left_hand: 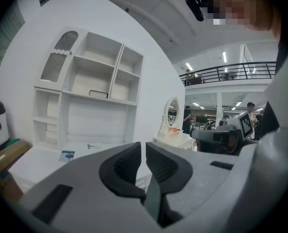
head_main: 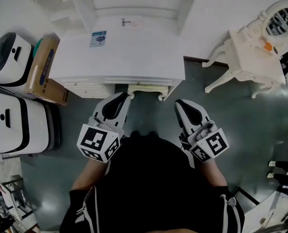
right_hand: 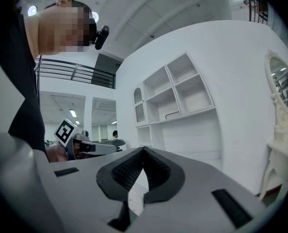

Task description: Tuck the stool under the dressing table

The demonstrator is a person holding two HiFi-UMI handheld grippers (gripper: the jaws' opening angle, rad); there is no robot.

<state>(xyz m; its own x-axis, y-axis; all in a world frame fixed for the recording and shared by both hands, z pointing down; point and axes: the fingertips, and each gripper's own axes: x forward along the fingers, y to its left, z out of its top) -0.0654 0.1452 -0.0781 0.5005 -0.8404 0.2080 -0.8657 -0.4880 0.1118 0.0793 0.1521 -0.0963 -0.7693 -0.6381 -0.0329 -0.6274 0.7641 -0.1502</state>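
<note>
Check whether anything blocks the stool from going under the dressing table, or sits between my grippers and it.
Nothing visible does. The stool already shows its front edge and legs under the dressing table. Only bare floor lies between it and the left gripper and right gripper, both shut and empty.

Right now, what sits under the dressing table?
The stool: only its front edge and curved legs show past the dressing table, whose top covers the rest.
</note>
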